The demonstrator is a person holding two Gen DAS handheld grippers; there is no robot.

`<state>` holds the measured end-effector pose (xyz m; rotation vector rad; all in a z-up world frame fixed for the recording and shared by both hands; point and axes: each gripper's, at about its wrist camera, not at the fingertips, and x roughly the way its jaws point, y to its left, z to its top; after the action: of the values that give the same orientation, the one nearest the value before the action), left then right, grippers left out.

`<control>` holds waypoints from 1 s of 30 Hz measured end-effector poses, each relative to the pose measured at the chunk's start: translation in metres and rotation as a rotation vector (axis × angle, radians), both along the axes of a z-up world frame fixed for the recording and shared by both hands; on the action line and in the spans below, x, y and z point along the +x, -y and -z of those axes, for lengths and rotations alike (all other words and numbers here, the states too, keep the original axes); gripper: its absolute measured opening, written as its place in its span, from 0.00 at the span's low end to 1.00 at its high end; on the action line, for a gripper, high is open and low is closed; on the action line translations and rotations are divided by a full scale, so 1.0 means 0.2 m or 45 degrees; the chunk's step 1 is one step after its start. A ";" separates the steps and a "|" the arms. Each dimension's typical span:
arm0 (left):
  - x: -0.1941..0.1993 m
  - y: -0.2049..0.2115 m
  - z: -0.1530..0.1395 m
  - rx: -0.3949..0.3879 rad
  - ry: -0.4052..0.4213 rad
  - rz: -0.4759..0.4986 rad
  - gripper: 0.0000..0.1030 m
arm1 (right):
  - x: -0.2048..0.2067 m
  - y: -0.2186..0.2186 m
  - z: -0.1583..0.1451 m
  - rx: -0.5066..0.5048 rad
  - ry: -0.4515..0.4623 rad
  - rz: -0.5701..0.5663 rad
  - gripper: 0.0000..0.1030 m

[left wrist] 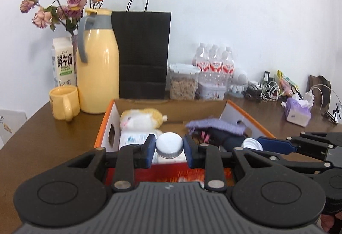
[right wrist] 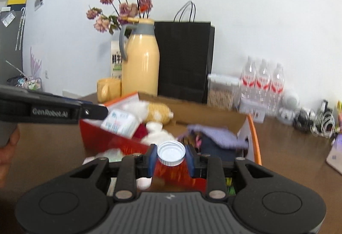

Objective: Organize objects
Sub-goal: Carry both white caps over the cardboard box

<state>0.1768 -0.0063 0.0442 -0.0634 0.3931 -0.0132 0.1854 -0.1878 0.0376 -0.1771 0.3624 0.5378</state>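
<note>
My two grippers (left wrist: 168,149) (right wrist: 171,158) each clenched on a white-capped bottle (left wrist: 169,145) (right wrist: 171,153) over the brown table (left wrist: 53,137), white wall (left wrist: 235,9) far behind.

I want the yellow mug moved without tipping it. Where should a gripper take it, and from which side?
Grip the yellow mug by its handle, which faces the camera, coming from the near side. It stands upright beside the yellow jug, so that side is blocked.

Two upright white-capped bottles (left wrist: 169,144) (right wrist: 171,153), apparently over the box (left wrist: 171,105).
</note>
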 end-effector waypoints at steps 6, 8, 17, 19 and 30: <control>0.14 0.02 -0.04 0.009 0.030 0.001 0.28 | 0.16 -0.05 -0.06 0.012 0.037 0.009 0.27; 0.19 0.02 -0.04 0.004 0.036 0.004 0.28 | 0.23 -0.07 -0.06 0.015 0.034 0.020 0.27; 0.43 0.04 0.03 0.009 0.043 -0.034 0.28 | 0.50 -0.18 0.05 0.010 -0.040 0.040 0.27; 0.46 0.03 0.07 0.013 0.008 -0.021 0.28 | 0.54 -0.20 0.10 -0.004 -0.055 0.045 0.27; 0.46 0.03 0.13 0.047 -0.024 0.012 0.30 | 0.55 -0.21 0.19 -0.041 -0.111 0.050 0.27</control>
<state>0.2691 -0.0125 0.0186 -0.0253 0.4121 -0.0144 0.2961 -0.1448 0.0003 -0.1776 0.4589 0.5018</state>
